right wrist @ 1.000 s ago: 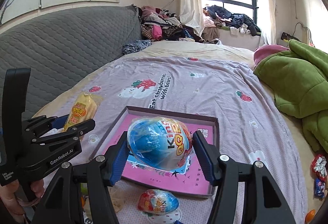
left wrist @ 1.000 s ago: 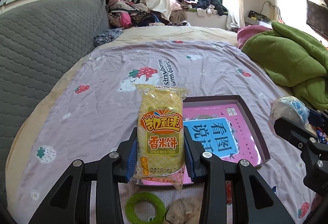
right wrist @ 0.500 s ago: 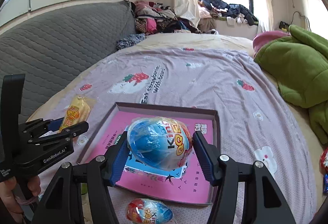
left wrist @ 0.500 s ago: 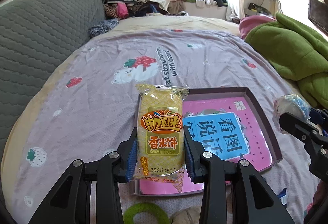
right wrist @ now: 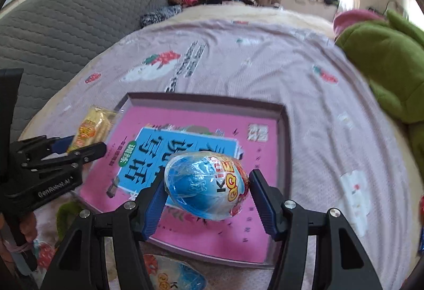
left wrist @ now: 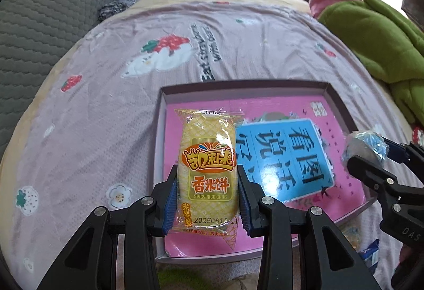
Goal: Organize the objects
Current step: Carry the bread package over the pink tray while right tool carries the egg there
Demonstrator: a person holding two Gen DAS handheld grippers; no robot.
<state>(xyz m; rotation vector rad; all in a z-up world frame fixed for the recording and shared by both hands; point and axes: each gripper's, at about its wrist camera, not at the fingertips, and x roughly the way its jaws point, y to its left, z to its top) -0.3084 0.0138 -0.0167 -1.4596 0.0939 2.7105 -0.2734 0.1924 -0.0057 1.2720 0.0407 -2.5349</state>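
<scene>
My left gripper point(left wrist: 207, 190) is shut on a yellow rice cake packet point(left wrist: 207, 165), held upright over the left part of the pink box lid point(left wrist: 281, 96). My right gripper point(right wrist: 208, 190) is shut on a blue wrapped chocolate egg point(right wrist: 205, 188), hanging above the near right part of the same pink box lid point(right wrist: 281, 146). In the left wrist view the right gripper point(left wrist: 376, 157) shows at the right edge with the egg point(left wrist: 367, 143). The right wrist view shows the left gripper point(right wrist: 79, 148) at the left with the packet point(right wrist: 92, 128).
A second wrapped egg point(right wrist: 175, 275) lies on the lilac bedsheet point(left wrist: 106, 131) just in front of the lid. A green ring toy point(right wrist: 66, 215) lies near the lid's front left corner. A green blanket point(left wrist: 376, 38) is piled at the right, a grey headboard point(left wrist: 39, 25) at the left.
Both grippers have come down and forward toward the pink lid, tilting further downward. The lid now fills more of each view. Each grip is unchanged.
</scene>
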